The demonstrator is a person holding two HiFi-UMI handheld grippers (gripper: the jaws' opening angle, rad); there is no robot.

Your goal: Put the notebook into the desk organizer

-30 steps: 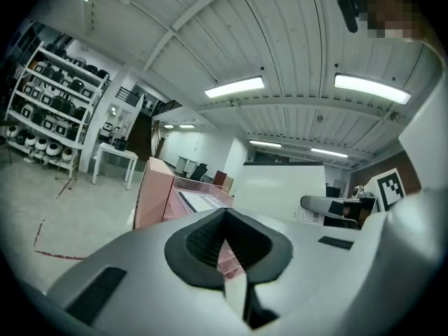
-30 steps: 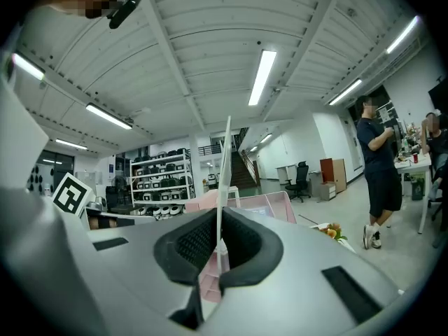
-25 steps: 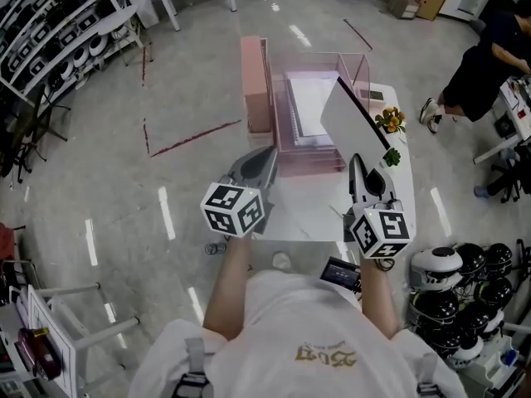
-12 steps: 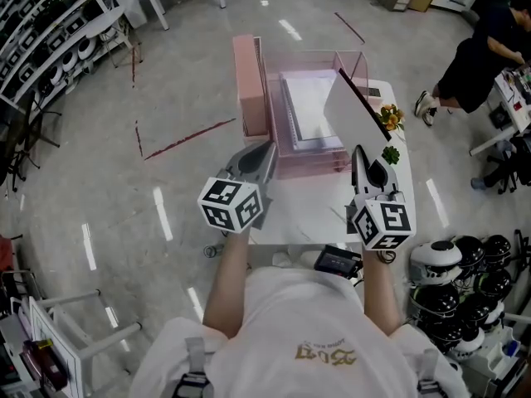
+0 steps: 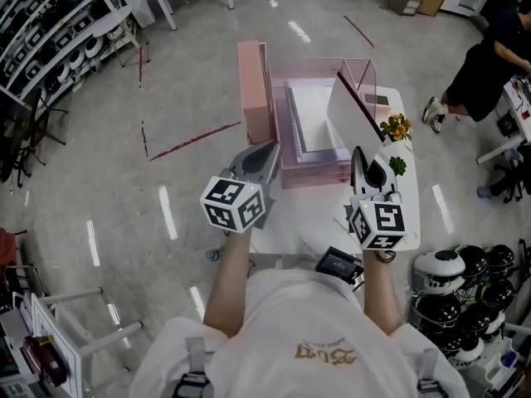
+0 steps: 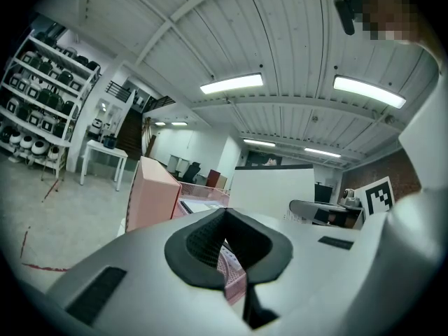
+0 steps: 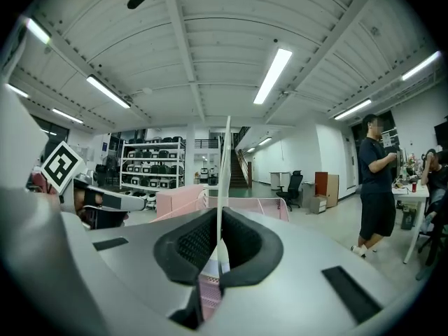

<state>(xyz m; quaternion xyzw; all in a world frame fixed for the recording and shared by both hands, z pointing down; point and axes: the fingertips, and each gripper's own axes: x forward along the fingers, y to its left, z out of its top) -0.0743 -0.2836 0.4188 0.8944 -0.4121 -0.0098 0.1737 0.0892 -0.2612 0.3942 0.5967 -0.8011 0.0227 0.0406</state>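
Note:
A thin white notebook [image 5: 353, 121] with a dark top edge stands nearly upright, tilted over the right side of the pink desk organizer [image 5: 315, 174]. My right gripper [image 5: 359, 152] is shut on its lower edge. In the right gripper view the notebook [image 7: 225, 180] shows edge-on between the pads, rising from the right gripper [image 7: 218, 219], with the organizer [image 7: 259, 205] behind. My left gripper [image 5: 272, 149] is shut with nothing in it, at the organizer's front left corner. The left gripper [image 6: 224, 219] faces the organizer [image 6: 157, 194] and the notebook [image 6: 273, 191].
The organizer stands on a small white table [image 5: 303, 214] and holds white sheets [image 5: 314, 110] in its tray, with a tall pink box section [image 5: 253, 89] on its left. Small flowers [image 5: 394, 127] sit at the table's right edge. Helmets [image 5: 465, 280] lie at the lower right, and a person [image 5: 489, 60] stands beyond.
The notebook has turned more upright and looks narrower from above. Both grippers hold almost the same places; the right stays shut on the notebook.

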